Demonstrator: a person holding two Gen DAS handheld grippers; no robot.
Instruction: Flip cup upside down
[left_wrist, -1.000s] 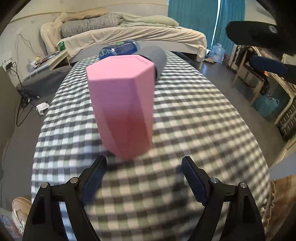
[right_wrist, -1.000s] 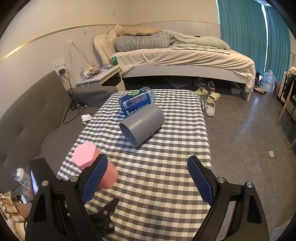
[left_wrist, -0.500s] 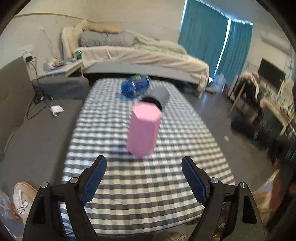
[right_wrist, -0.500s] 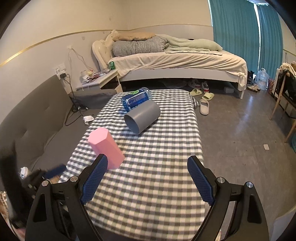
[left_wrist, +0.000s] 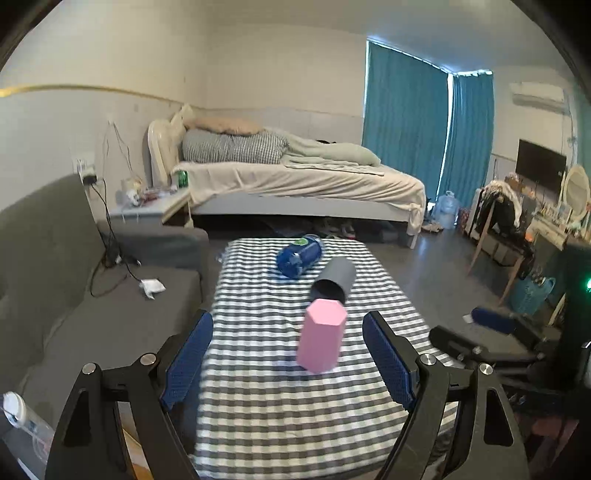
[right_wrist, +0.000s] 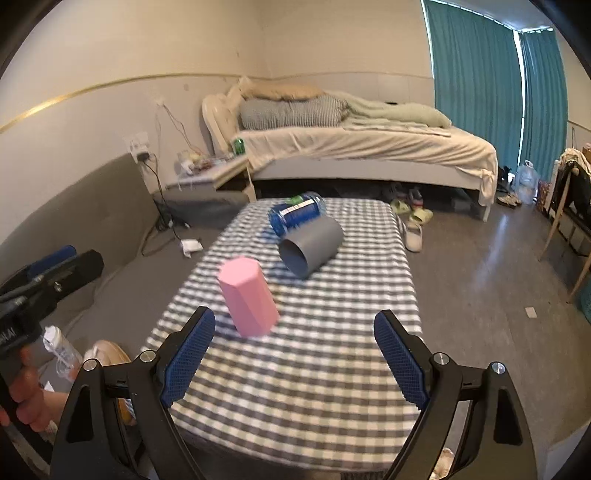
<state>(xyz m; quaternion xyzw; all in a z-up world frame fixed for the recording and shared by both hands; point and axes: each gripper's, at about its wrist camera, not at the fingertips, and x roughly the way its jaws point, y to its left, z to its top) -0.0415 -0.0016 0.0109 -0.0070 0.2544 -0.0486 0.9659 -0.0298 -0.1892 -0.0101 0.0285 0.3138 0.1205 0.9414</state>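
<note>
Bedroom: bed (left_wrist: 303, 181) with rumpled sheets against the far wall, teal curtains (left_wrist: 428, 129) to its right, grey sofa (left_wrist: 48, 258) along the left side, nightstand (left_wrist: 147, 208) between sofa and bed. Slippers (right_wrist: 412, 221) on the floor by the bed.

Counter (left_wrist: 258, 369) in the middle, covered in grey-and-white check cloth. On it, far end: blue bottle (left_wrist: 299, 254) lying on its side, grey cup (left_wrist: 334, 280) lying on its side touching it, mouth towards the cameras. Nearer: pink cup (left_wrist: 320, 339), hexagonal, standing upside down with closed base up, just in front of the grey one.

Left claw (left_wrist: 288, 354) wide, holding nothing, off the counter's near edge. Right claw (right_wrist: 295, 354) wide too, holding nothing, above the near edge.
</note>
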